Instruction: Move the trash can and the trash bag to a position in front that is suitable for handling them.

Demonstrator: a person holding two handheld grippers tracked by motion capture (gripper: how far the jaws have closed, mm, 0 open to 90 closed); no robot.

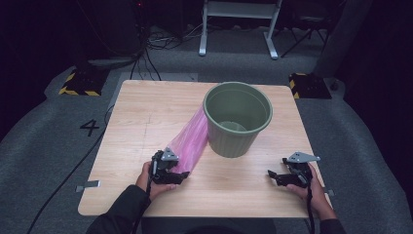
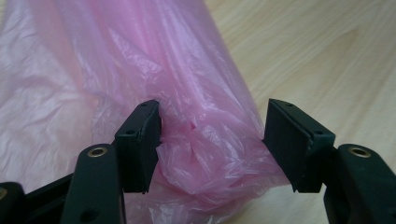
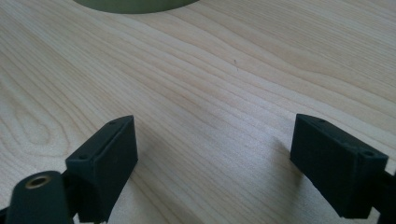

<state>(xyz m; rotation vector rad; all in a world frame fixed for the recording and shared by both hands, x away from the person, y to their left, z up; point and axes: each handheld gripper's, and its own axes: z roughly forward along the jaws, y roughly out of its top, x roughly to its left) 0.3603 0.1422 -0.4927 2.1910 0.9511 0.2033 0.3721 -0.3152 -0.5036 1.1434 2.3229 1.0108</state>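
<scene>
A crumpled pink plastic bag (image 1: 190, 139) lies flat on the wooden table (image 1: 141, 107), running from my left gripper (image 1: 181, 176) up to the left side of a green ribbed bin (image 1: 237, 119). The bin stands upright with nothing visible inside. In the left gripper view the open left gripper (image 2: 212, 126) has its jaws on either side of the bag's bunched near end (image 2: 205, 149), the left pad touching the plastic. My right gripper (image 1: 272, 175) rests open near the table's front right, with bare wood between its jaws (image 3: 215, 140). The bin's base (image 3: 135, 4) shows ahead of it.
Grey carpet surrounds the table, with a painted "4" (image 1: 89, 127) at the left. Cables (image 1: 151, 53) and a white stand's legs (image 1: 238, 29) sit beyond the far edge. Yellow-black striped blocks (image 1: 80, 83) lie at both far corners.
</scene>
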